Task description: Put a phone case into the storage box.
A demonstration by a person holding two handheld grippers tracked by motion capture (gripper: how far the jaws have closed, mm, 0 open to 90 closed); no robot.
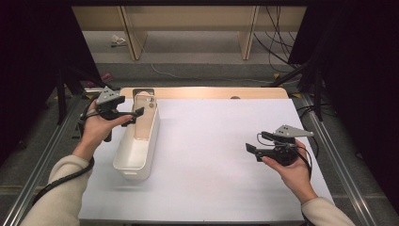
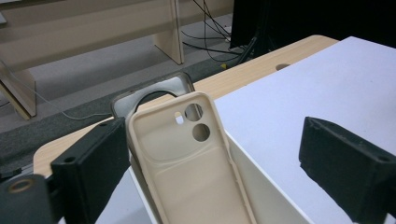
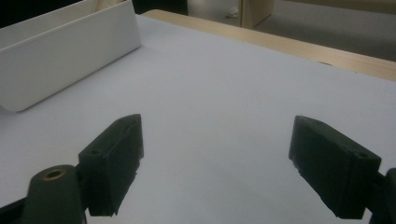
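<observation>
Beige phone case [image 2: 187, 163] between left gripper's [image 2: 212, 154] spread jaws.

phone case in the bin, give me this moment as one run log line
left gripper: open, at beige phone case | case: leaning in white bin, grey case behind | right gripper: open, empty, over table

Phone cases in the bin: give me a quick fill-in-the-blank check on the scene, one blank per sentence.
1. The beige phone case stands leaning inside the white ____.
2. Behind it stands a second case, coloured ____.
3. The jaws of the left gripper stand ____, with no pad pressing on the beige case.
4. The right gripper hovers over the bare white ____, holding nothing.

Missing words: bin; grey; open; table
</observation>
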